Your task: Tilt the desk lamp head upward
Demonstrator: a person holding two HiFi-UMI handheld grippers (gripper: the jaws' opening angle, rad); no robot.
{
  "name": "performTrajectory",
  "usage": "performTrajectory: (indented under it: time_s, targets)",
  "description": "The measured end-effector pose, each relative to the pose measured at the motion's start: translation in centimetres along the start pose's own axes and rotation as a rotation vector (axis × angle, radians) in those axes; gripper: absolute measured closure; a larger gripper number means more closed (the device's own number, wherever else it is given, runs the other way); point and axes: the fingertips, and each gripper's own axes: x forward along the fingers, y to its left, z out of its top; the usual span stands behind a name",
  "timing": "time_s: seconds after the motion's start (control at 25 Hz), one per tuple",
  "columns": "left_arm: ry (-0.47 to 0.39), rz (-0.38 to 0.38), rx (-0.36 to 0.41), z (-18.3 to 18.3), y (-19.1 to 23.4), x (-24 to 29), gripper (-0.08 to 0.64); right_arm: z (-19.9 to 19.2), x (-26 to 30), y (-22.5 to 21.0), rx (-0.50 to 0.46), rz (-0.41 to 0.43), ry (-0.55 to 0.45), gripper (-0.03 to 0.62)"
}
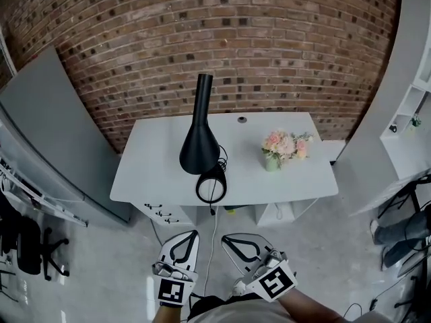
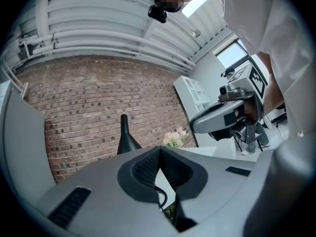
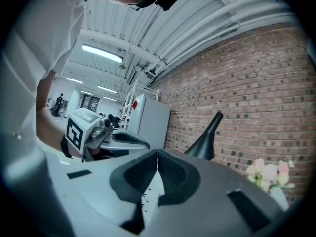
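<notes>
Head view: desk lamp head (image 1: 200,143) stands well beyond the nearer left gripper (image 1: 192,236) and right gripper (image 1: 228,239), both pressed together, empty.

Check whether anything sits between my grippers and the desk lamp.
Nothing visible does. The left gripper and right gripper hang short of the front edge of the desk, and the desk lamp stands near that edge. The flowers sit off to its right, clear of the path.
</notes>
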Motion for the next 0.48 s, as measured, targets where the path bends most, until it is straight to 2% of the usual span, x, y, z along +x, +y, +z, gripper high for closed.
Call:
performTrajectory:
  time_s: [0.4,0.48]
  targets:
    - [-0.01,-0.006,-0.022,-1.0,0.7,2.4,0.554,-1.0,0.1,-1.9,0.005,-0.008,0.02,0.574]
    - [-0.003,0.002,-0.079,-1.7,1.2,3.1,0.554,-1.2,0.4,-2.6,0.012,-0.022,0.022,0.574]
